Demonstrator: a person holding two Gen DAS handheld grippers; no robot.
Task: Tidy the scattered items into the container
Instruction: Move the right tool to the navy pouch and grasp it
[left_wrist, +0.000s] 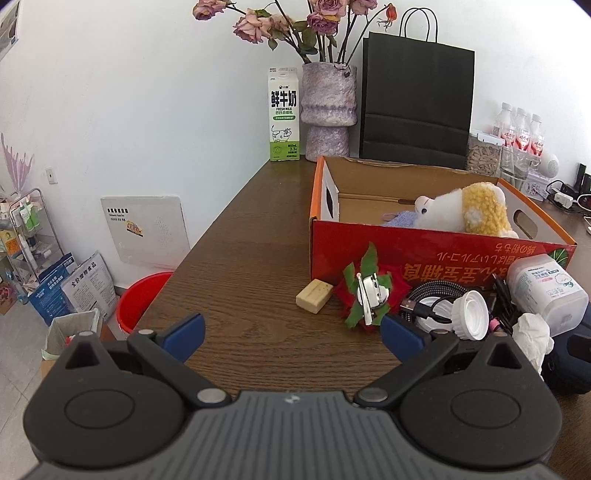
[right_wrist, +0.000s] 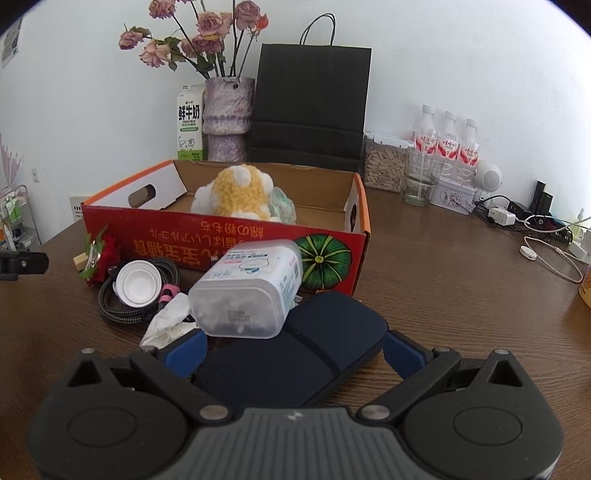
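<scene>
— How is the right gripper (right_wrist: 293, 350) set, and what is met first going outward from it?

— Its jaws are spread wide and nothing is held. Directly ahead, between the blue fingertips (right_wrist: 186, 349), a dark navy pouch (right_wrist: 295, 347) is seen lying flat on the wooden table (right_wrist: 443, 280). Its long axis is judged to run diagonally, from near left to far right, so the jaws would need turning to span its narrow width.

— And beyond the pouch?

— A clear plastic jar (right_wrist: 247, 288) is laid on its side, its base resting on the pouch's far edge. Behind it the red cardboard box (right_wrist: 221, 240) is found, with a plush toy (right_wrist: 236, 195) already inside.

— Is the left gripper (left_wrist: 291, 332) nearer?

— No. It is also held wide and empty, with bare table between its fingers; the pouch lies off to its right. A tan block (left_wrist: 314, 295) and a red flower ornament (left_wrist: 364, 295) are placed closer to it.
</scene>
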